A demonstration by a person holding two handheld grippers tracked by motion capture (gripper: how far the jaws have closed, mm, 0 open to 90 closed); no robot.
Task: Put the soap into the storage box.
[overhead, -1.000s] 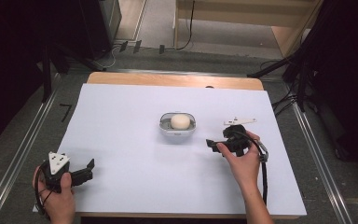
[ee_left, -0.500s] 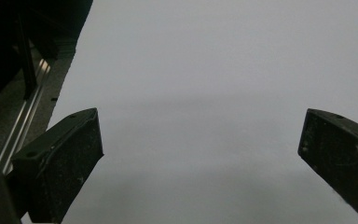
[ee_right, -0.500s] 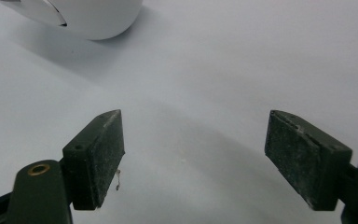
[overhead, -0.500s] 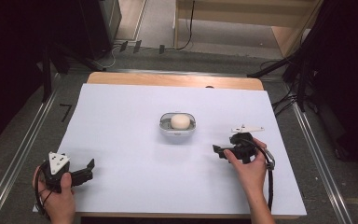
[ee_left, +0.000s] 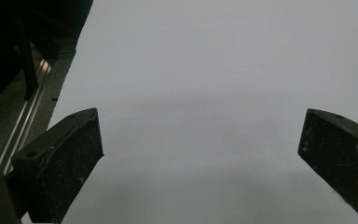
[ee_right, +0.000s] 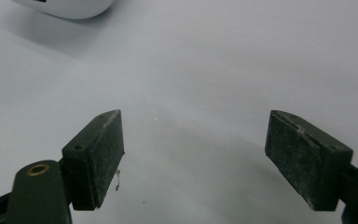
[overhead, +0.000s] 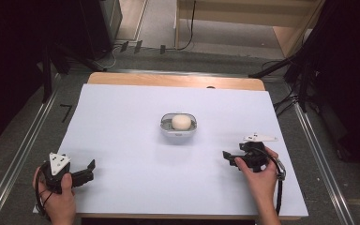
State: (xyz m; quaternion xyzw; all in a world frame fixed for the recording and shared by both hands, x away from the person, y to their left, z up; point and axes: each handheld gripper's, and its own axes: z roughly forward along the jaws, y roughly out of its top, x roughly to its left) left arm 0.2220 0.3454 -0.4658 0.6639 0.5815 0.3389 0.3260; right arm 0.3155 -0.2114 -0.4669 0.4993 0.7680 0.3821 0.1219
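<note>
**Op:** My right gripper [overhead: 230, 159] sits low over the white sheet [overhead: 122, 122], jaws spread wide with nothing between them. In the right gripper view [ee_right: 193, 154] I see bare paper in the gap, and the rounded white edge of the bowl [ee_right: 65, 7] cut off at the top left.

**Obs:** And the other one?

**Op:** The left gripper [overhead: 88, 171] is just as open and just as empty. In the left gripper view [ee_left: 200, 154] there is plain grey-white surface between the pads, with a metal rail [ee_left: 25, 121] and dark floor off to the left. Anything past that is too dark for me to read.

**Obs:** Where is the bowl?

**Op:** In the high view the small bowl [overhead: 178, 126] stands near the middle of the sheet, with a pale round ball [overhead: 181, 122] inside it. It is well apart from both grippers, nearer the right one. I cannot make out what the ball is made of.

**Obs:** Hands?

**Op:** My left hand [overhead: 58, 199] grips its tool at the near left corner, jaws pointing right. My right hand [overhead: 261, 178] holds its tool near the right edge, jaws pointing left, cable trailing back along the forearm.

**Obs:** Surroundings?

**Op:** The sheet covers a wooden table [overhead: 168, 79]; grey carpet, cables and dark stands lie around it.
</note>
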